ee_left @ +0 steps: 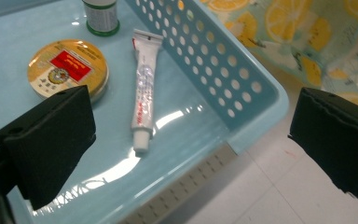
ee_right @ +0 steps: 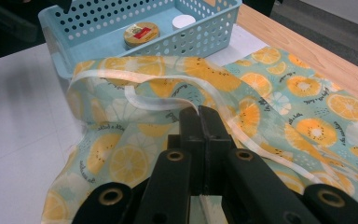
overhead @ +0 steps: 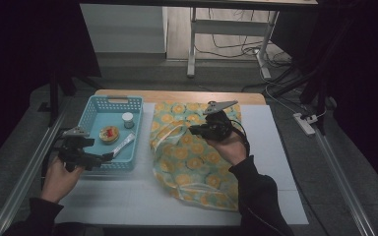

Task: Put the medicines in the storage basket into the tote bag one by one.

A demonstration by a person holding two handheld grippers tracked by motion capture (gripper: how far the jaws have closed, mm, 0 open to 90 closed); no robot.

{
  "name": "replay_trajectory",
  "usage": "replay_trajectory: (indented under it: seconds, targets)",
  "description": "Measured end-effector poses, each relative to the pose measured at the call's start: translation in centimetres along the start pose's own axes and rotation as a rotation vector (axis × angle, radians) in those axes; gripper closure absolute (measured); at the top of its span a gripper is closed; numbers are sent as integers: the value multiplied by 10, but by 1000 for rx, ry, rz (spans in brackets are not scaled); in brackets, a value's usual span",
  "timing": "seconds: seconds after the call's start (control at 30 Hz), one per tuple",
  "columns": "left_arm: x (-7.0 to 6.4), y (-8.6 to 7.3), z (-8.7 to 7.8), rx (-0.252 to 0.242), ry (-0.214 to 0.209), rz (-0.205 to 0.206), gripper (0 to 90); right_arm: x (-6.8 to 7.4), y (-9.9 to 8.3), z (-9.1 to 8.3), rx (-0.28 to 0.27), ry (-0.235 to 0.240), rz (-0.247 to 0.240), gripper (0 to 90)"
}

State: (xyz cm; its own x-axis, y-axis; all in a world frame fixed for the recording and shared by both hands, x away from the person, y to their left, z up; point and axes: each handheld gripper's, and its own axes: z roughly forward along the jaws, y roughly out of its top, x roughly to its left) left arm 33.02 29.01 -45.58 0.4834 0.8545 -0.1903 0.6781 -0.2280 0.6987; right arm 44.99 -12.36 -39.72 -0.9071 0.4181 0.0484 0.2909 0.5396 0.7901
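The tube (ee_left: 142, 93) lies at 12 o'clock between the wide-open, empty left gripper (ee_left: 191, 149) jaws, long axis pointing away; the bag's strap (ee_right: 168, 100) is pinched by the closed right gripper (ee_right: 200, 116)

Low wooden table (overhead: 177, 95), pale wood showing along the far edge. Most of its top is covered by a white sheet-like mat (overhead: 128, 196). Directly on the mat: a light blue perforated plastic basket (overhead: 92, 110) at the left, and a flat yellow-and-teal citrus-print fabric bag (overhead: 187, 162) just beside it, toward the middle, edges nearly touching.
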Motion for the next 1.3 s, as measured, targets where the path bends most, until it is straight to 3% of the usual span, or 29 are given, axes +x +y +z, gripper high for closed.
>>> replay_trajectory:
  seconds: [0.23,0.57,0.83,1.07,1.3]
  targets:
    - [12,14,6,17,-10,5,1,-1,0,0,-6,2,6,895]
    - [32,28,22,55,14,5,2,-1,0,-2,-13,0,4,896]
    - [42,39,38,77,8,28,1,-1,-1,-1,-13,0,1,896]
    - [55,45,53,85,16,0,0,-1,-1,-2,-14,0,2,896]
    - [67,49,64,115,36,5,0,-1,-1,-2,-16,-1,-3,896]
